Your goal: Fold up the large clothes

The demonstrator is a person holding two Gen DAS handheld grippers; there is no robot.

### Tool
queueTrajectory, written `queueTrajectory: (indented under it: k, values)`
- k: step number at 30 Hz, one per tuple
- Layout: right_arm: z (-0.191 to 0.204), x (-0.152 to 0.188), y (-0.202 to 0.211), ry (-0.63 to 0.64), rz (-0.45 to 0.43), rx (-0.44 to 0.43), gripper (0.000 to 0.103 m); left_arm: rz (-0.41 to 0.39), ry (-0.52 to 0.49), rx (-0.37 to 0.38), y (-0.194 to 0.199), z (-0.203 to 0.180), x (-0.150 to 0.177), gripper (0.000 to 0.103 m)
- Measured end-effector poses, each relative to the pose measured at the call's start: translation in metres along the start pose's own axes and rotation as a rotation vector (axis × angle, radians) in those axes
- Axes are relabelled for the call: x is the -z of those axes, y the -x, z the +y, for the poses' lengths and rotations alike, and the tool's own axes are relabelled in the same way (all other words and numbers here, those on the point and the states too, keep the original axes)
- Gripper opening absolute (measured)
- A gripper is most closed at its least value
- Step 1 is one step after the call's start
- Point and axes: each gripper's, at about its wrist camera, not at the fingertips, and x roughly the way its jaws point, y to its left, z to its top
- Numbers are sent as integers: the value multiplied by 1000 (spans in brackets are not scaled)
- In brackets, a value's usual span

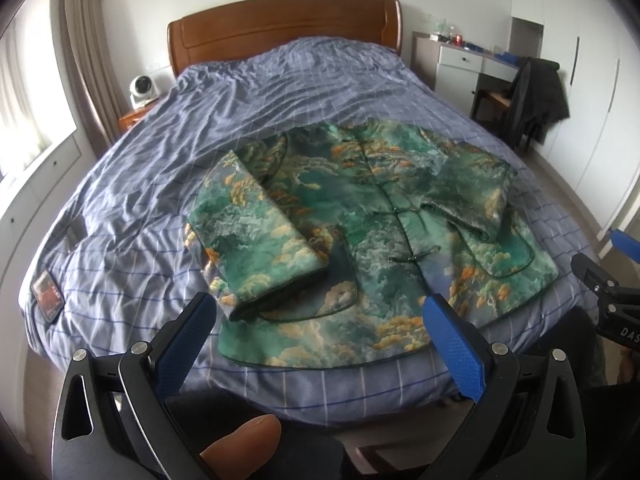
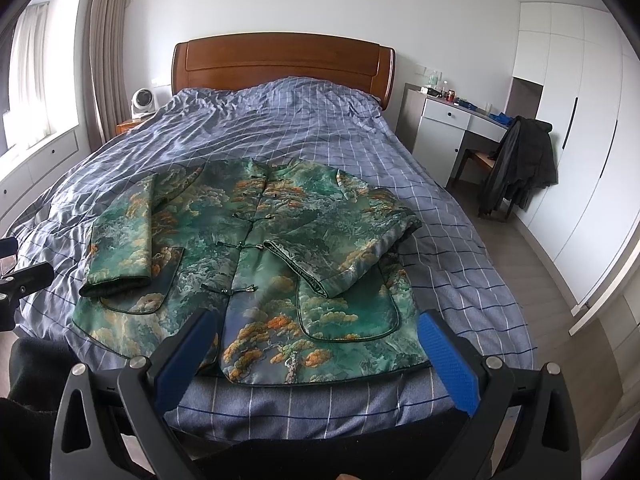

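A green jacket (image 1: pixel 372 216) with orange and white cloud print and knot buttons lies front up on the bed, hem toward me. It also shows in the right wrist view (image 2: pixel 256 264). Both sleeves are folded in over the body: the left sleeve (image 1: pixel 256 236) and the right sleeve (image 2: pixel 344 248). My left gripper (image 1: pixel 320 308) is open and empty, held above the jacket's hem. My right gripper (image 2: pixel 316 324) is open and empty, above the hem near the right pocket. The right gripper's edge shows in the left wrist view (image 1: pixel 612 276).
The bed has a blue checked cover (image 2: pixel 300 128) and a wooden headboard (image 2: pixel 280 64). A small white fan (image 2: pixel 141 104) stands on a nightstand at the left. A white desk (image 2: pixel 452 128) and a chair with a dark coat (image 2: pixel 520 164) stand at the right. A phone (image 1: pixel 47 290) lies on the cover.
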Motion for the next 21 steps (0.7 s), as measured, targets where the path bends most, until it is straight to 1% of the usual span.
queueTrajectory:
  k: [9, 17, 21]
  values:
    - [0, 1, -2, 4, 7, 3, 103, 20, 6, -6, -4, 0, -2, 103]
    - [1, 0, -2, 4, 6, 3, 103, 23, 11, -2, -5, 1, -1, 103]
    - [1, 0, -2, 4, 7, 3, 103, 11, 10, 6, -3, 2, 1, 103]
